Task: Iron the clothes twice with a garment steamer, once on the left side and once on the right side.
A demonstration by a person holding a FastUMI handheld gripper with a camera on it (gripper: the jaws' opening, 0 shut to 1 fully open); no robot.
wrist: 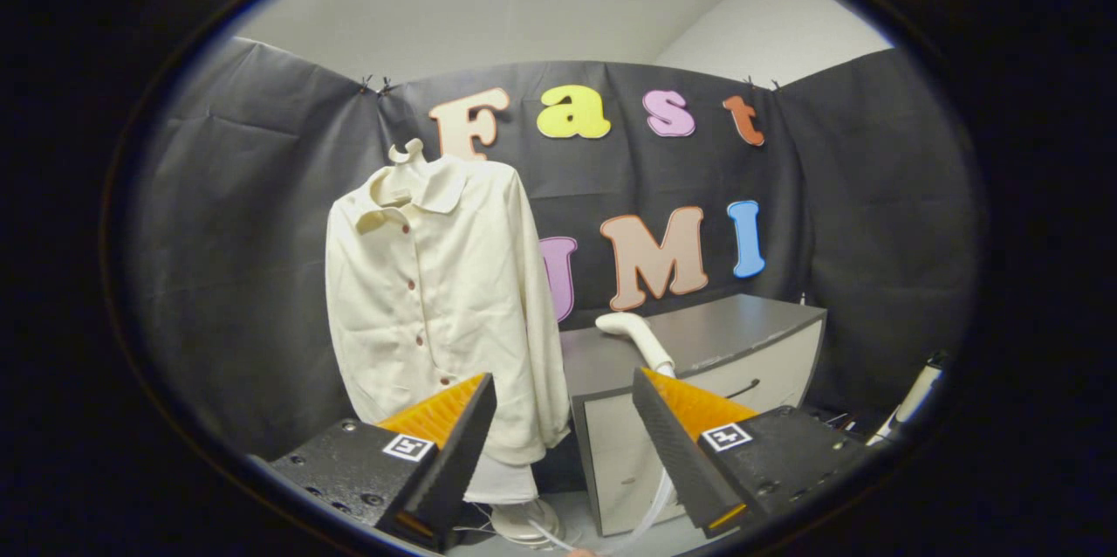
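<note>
Against the black booth wall [218,216], the shirt [436,295] hangs unsteamed; the steamer [633,334] lies ungrasped beyond the wide-open gripper [563,387].

Shirt [436,295]: soft woven cloth, matt, lightly creased, small glossy buttons. Steamer head [635,337]: smooth plastic, slight sheen; its hose [656,500] looks like translucent plastic. Cabinet [698,339]: smooth matt laminate top, satin front. Booth wall [253,234]: matt wrinkled cloth. 2 fingers [689,435], spread apart: ribbed pads, matt.
</note>
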